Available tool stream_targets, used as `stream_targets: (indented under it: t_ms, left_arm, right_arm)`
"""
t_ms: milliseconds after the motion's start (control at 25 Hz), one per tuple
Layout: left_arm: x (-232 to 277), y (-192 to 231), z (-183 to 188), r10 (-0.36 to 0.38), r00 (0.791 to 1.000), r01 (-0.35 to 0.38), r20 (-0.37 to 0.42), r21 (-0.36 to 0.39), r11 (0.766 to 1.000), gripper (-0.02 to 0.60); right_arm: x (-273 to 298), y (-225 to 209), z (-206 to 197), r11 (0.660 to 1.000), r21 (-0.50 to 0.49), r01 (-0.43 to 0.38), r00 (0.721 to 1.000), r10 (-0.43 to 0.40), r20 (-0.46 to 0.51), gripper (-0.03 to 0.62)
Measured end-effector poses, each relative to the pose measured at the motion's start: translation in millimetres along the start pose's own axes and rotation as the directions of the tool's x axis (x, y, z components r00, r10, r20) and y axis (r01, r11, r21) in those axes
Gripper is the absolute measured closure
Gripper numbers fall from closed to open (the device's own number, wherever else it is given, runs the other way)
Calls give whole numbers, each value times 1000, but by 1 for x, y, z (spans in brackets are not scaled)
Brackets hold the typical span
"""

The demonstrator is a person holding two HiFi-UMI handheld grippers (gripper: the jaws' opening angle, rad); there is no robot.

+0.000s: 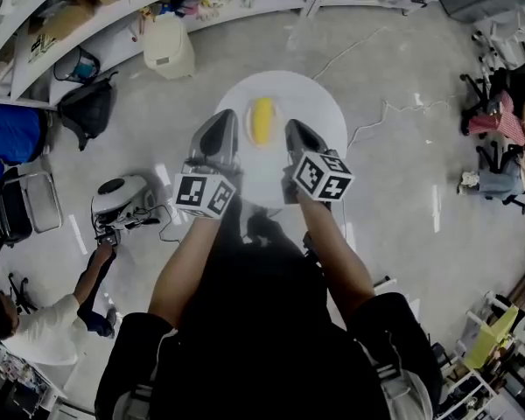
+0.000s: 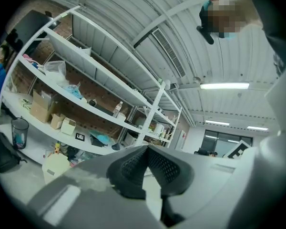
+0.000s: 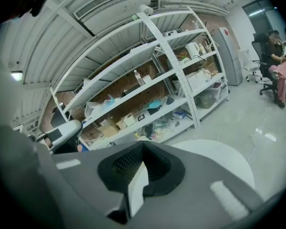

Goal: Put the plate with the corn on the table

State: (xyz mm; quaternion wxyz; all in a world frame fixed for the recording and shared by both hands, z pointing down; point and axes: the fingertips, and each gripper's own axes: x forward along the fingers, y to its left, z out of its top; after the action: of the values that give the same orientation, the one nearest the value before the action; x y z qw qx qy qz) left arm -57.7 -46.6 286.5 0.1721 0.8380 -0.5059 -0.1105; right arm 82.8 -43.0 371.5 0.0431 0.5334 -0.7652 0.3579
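A yellow corn cob (image 1: 262, 121) lies on a white plate (image 1: 264, 169), which I hold over a round white table (image 1: 319, 103). My left gripper (image 1: 220, 132) is shut on the plate's left rim and my right gripper (image 1: 296, 134) is shut on its right rim. In the left gripper view, the left gripper (image 2: 148, 173) pinches the thin white plate edge (image 2: 155, 194). The right gripper (image 3: 144, 173) does the same with the plate edge (image 3: 136, 190) in its own view, and the table (image 3: 219, 161) lies just beyond. I cannot tell whether the plate touches the table.
Long white shelves (image 1: 87, 24) with boxes and clutter run behind the table. A cream bin (image 1: 168, 46) and a black bag (image 1: 86, 108) stand on the floor to the left. A person (image 1: 35, 322) crouches at lower left by a small machine (image 1: 121, 201). Another person (image 1: 507, 125) sits at right.
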Motion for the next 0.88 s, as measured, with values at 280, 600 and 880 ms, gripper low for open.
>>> stream_targets:
  t_ms: [280,600,880]
  left_arm:
    - [-4,-18,16,-27,1000,27,2,23,999,578]
    - [-17,-36,22,-63,998,63,-9,24,998,578]
    - [-28,-35,20,-63,998,64,-24,16,998,578]
  right_arm:
    - [-25,19,38,1000,-22,-21,996,23,88,585]
    - [-58,44,55,998,-61,-34,983,45,177,585]
    - [-73,60,55,994,-100,-49,974,70,214,585]
